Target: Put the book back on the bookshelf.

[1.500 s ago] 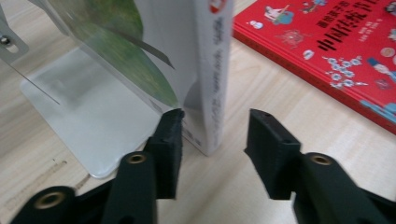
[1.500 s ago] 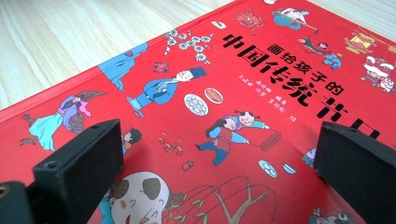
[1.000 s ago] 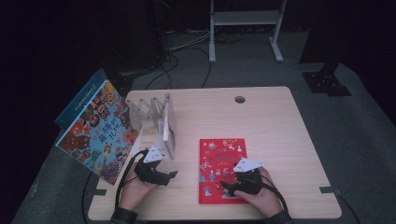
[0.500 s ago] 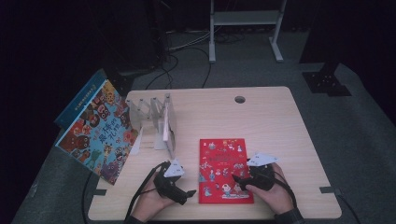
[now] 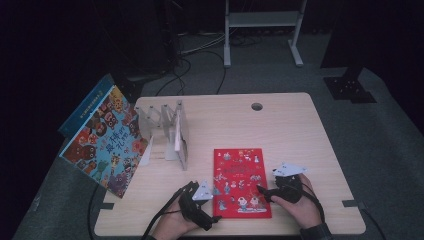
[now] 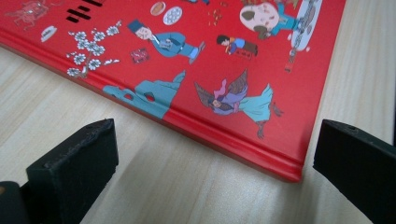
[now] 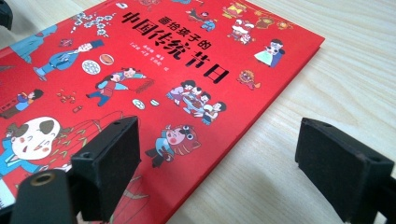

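A red picture book (image 5: 242, 182) lies flat on the wooden table (image 5: 280, 130), near its front edge. My left gripper (image 5: 214, 218) sits at the book's near left corner. In the left gripper view its jaws stand wide apart over the wood, with that corner of the red book (image 6: 261, 84) just ahead of the left gripper (image 6: 215, 161). These jaws have just been opening, and the pads touch nothing. My right gripper (image 5: 261, 191) reaches over the book's right edge. The right gripper (image 7: 219, 168) is open, one jaw above the red book (image 7: 154, 70), the other above bare wood.
A clear slotted book stand (image 5: 167, 130) with a thin white book (image 5: 178, 137) stands at the left of the table. A large colourful book (image 5: 107, 142) leans off the table's left edge. A round cable hole (image 5: 257, 106) marks the far side. Bare wood lies right of the red book.
My left hand has moved right and nearer the front edge, up to the book's near left corner. My right hand has shifted a little to the right, to the book's right edge.
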`<state>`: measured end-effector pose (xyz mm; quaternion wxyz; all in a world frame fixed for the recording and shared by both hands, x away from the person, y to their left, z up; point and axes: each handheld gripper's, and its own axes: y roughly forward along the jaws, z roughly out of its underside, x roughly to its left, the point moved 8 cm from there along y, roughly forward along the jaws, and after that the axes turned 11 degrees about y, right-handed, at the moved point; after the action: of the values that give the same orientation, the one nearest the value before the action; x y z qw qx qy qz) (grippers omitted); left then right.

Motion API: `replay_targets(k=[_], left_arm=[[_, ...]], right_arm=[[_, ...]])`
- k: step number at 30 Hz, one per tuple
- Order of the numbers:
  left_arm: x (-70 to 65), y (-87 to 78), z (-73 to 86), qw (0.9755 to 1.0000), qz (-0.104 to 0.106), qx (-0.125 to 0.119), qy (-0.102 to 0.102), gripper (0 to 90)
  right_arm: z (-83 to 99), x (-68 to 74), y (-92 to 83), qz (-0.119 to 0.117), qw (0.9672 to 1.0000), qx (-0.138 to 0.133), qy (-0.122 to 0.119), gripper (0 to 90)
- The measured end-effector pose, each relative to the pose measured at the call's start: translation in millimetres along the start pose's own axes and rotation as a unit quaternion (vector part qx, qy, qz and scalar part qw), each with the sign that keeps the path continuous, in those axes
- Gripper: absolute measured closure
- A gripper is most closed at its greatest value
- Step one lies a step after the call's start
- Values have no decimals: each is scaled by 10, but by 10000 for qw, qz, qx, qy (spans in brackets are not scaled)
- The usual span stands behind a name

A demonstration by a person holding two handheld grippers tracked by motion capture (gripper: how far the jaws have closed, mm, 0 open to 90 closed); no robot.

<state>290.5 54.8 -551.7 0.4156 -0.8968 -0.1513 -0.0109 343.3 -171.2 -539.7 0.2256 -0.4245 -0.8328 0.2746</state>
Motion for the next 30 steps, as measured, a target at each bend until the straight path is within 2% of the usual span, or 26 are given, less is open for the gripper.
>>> replay_targets(k=[1,6,11,14,19,23,27,30], left_arm=[[5,15,14,10000,-38,75,50,0],[13,20,48,9999,96,79,-29,0],[111,-25,113,9997,-22,147,-187,0],[292,-90,226,9982,-307,178,-482,0],[444,-148,320,9958,-502,150,-749,0],[457,-159,333,9958,-495,158,-752,0],[448,-152,329,9961,-504,160,-712,0],[444,-151,328,9963,-502,178,-669,0]], right_arm=[[2,-5,0,3,10000,4,-15,132],[11,-16,-7,7,10000,29,-16,132],[21,-23,-12,3,10000,40,-8,132],[17,-27,-14,5,10000,43,-9,132],[-19,-41,-2,-1,10000,48,-26,132],[-78,-76,23,-24,10000,40,7,133],[-267,-202,131,-6,9999,64,87,142],[-393,-288,244,73,9999,146,39,156]])
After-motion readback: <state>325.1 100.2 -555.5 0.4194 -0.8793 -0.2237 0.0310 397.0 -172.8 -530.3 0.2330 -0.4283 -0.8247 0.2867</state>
